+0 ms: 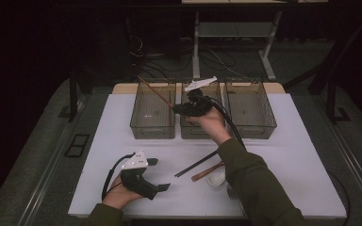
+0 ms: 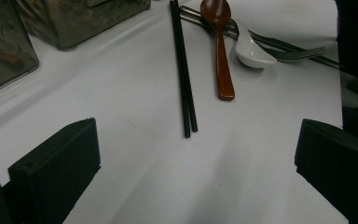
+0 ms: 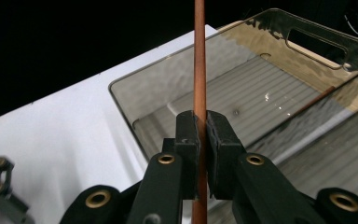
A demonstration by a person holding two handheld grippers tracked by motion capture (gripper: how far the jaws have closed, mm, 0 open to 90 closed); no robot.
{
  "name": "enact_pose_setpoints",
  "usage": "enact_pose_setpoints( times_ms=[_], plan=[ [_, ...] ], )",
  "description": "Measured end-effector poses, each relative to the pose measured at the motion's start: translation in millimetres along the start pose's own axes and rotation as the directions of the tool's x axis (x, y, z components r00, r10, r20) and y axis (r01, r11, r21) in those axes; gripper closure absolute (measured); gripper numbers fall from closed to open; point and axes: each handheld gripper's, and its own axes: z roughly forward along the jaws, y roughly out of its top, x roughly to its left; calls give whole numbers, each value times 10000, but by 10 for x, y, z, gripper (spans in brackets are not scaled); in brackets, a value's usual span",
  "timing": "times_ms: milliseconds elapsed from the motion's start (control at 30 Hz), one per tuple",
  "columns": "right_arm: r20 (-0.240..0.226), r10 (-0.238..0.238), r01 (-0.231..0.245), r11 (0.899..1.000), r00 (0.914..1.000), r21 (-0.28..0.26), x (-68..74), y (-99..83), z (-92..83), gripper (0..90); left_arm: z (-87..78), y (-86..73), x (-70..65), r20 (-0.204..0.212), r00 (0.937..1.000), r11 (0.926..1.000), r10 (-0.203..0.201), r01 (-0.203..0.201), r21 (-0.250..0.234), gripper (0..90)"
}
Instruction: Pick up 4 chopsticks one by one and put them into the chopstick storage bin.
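Right tongs (image 3: 200,140): pressed together on a reddish-brown chopstick (image 3: 199,60), which stands up between the two black jaws and runs on below them.
Chopstick's place: held in the air above the left bin (image 1: 152,110) of three clear bins at the far side of the desk (image 1: 99,155); in the high view it slants up and to the left from the tongs.
Inside that bin: a second thin brown stick (image 3: 307,105) seems to lie against the far wall, though the tinted plastic and its reflections make this hard to read.
Left tongs (image 1: 159,174): spread wide, pinching nothing, low over the near left part of the desk.
Ahead of the left tongs: a pair of black chopsticks (image 2: 184,74) side by side, a brown wooden spoon (image 2: 221,46) just beside them, a white ceramic spoon (image 2: 251,46) and a metal fork (image 2: 284,49) beyond.
Other bins: the middle bin (image 1: 195,132) and the right bin (image 1: 250,108) stand in a row with the left one.
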Motion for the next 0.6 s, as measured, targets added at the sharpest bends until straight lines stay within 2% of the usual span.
enact_pose_setpoints(
  times_ms=[600],
  plan=[
    [265, -144, 132, 9990, 9995, 430, 127, 289, 554, 838, -7, 2, 6, 125, 9999, 10000, 84, -84, -18, 0]
  ],
)
